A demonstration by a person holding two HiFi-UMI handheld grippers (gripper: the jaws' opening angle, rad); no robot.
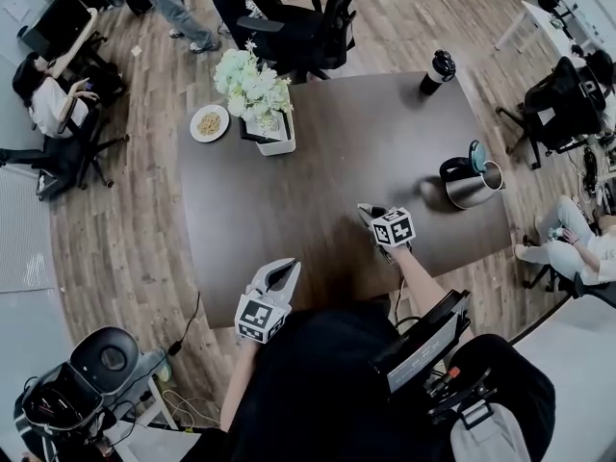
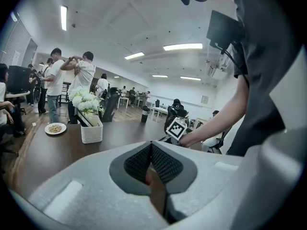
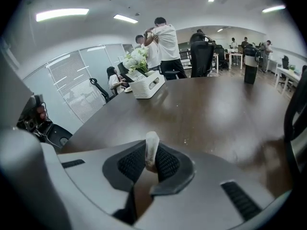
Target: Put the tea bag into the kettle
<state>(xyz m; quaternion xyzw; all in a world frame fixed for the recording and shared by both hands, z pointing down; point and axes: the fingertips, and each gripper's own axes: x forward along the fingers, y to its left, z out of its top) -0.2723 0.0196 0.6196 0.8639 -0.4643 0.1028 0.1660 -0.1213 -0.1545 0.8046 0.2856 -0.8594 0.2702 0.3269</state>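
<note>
Tea bag (image 3: 151, 150) is pinched in my right gripper (image 1: 368, 212), sticking out lengthwise past the pads (image 3: 168, 164), over the table (image 1: 318, 162). Kettle (image 1: 472, 183) stands lid-up to that gripper's right, well apart; I judge it the nearer hand. Left gripper (image 1: 285, 271) is closed, empty.

No legible text, brand, number or sign is found in any view; the only printed marks are black-and-white square coded patterns on the cube (image 1: 260, 318) of the left gripper (image 1: 283, 270) and the cube (image 1: 393, 227) of the right gripper (image 1: 367, 210), bearing no letters or digits.
</note>
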